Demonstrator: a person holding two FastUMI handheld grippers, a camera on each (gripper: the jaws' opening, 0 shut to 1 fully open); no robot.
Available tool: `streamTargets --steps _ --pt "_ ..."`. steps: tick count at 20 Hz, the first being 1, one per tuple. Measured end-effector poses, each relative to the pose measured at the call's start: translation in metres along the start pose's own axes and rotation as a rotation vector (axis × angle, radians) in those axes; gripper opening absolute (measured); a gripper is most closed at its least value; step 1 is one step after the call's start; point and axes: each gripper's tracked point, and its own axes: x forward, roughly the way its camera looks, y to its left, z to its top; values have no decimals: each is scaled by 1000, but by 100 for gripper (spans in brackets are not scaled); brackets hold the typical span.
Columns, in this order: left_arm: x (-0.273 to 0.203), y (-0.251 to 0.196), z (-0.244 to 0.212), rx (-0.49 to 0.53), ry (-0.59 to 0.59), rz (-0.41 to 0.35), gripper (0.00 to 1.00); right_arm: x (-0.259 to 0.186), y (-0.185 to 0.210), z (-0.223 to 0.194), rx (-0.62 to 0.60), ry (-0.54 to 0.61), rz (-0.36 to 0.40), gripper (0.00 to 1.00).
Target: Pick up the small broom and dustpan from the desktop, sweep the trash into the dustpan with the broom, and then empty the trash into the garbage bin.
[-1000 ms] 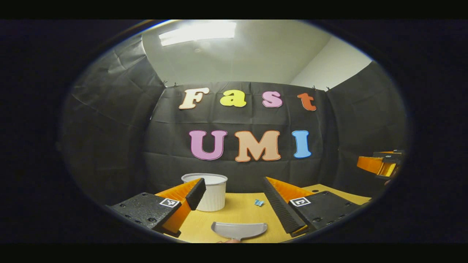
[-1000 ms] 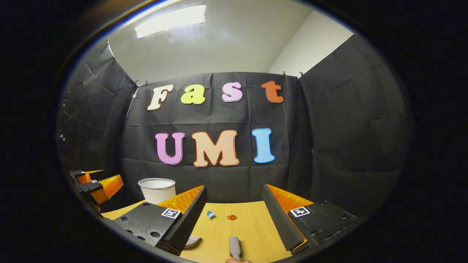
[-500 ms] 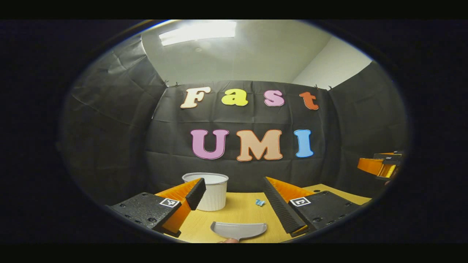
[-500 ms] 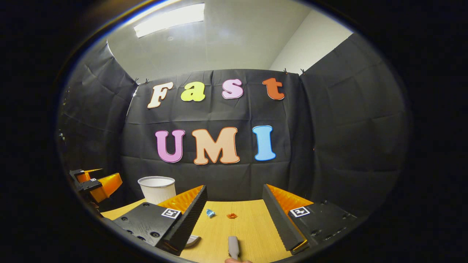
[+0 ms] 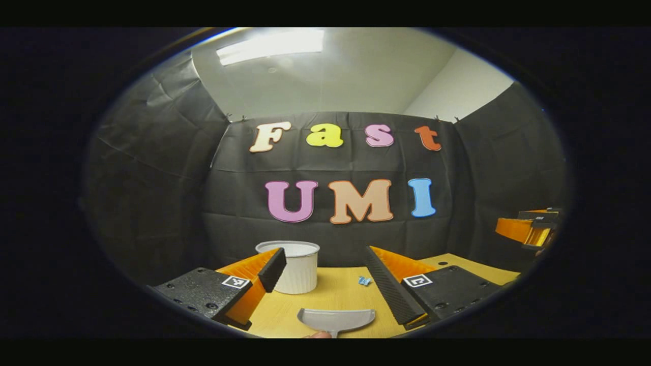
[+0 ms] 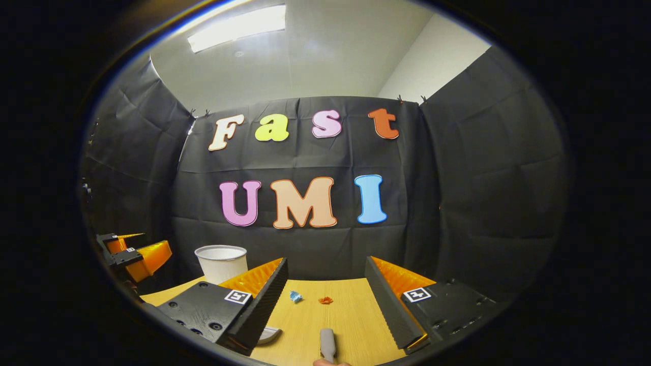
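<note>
Both hand-held grippers (image 5: 325, 277) (image 6: 325, 300) spread above desk (image 6: 351, 320); dustpan (image 5: 335, 320) holds nothing, bin (image 5: 300, 267) contents hidden.

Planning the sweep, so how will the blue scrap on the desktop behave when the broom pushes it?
The blue scrap looks like crumpled paper or wrapper, so it is probably very light and may skitter or tumble rather than slide steadily. Its irregular shape suggests it won't roll far. It lies loose on the smooth desktop, so gentle strokes seem wise.

I'm working in a staged recording booth: black cloth walls (image 6: 483, 178) clipped up around a small wooden counter (image 6: 346, 315), plain white room wall (image 6: 432, 56) and ceiling light panel (image 6: 236, 28) above.
</note>
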Motion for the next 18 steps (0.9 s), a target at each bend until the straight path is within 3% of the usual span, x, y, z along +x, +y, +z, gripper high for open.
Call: streamTargets --steps 12,18 --pt "-5 -14 -2 17 11 -6 93 -2 -11 -1 -3 6 16 92" --pt "-9 -41 -37 18 124 -66 93 -2 -18 -37 -65 123 58 92"
